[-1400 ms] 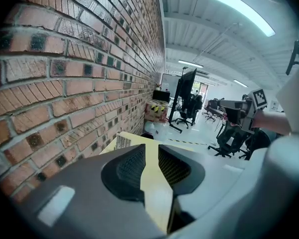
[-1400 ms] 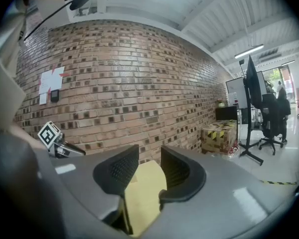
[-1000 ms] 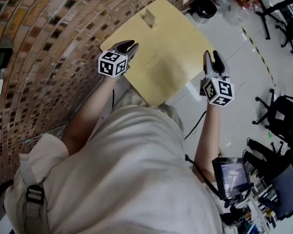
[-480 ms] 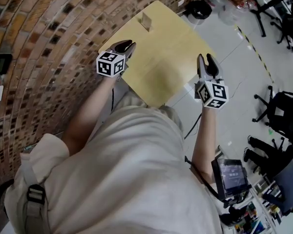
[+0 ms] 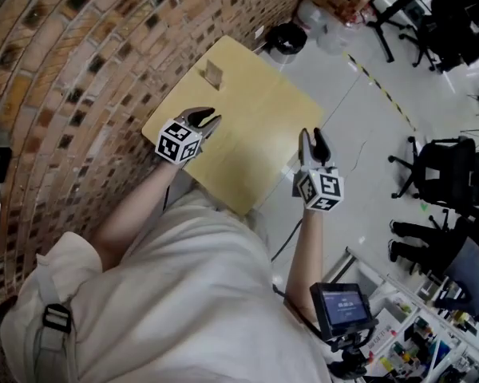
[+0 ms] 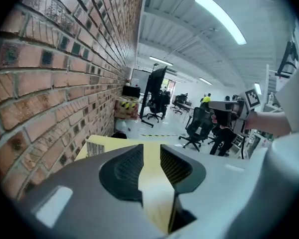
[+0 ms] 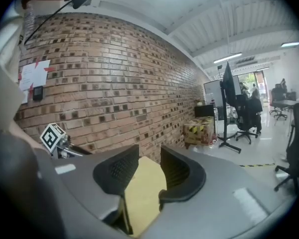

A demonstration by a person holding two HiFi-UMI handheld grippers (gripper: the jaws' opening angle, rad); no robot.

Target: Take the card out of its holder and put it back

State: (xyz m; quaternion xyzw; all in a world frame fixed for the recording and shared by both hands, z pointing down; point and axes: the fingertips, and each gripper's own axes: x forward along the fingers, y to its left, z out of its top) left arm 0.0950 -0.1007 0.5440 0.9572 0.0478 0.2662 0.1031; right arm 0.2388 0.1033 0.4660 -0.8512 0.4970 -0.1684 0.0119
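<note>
Not started: holder (image 5: 214,73) stands untouched at table's (image 5: 259,146) far end; your left gripper (image 5: 210,118), right gripper (image 5: 312,135) hover empty, jaws apart.

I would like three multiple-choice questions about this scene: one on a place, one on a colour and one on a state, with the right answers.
1. Where on the table does the card holder stand?
A. at the far end, beside the brick wall
B. at the near edge
C. under the right gripper

2. What colour is the table top?
A. dark blue
B. pale yellow wood
C. red

3. How do the jaws of the left gripper and the right gripper stand?
A. both shut on the card
B. left shut, right apart
C. both apart, nothing between them

Answers:
1 A: the head view shows the holder near the far corner by the wall.
2 B: the top is light wood in every view.
3 C: each gripper view shows a gap with only the table behind it.
</note>
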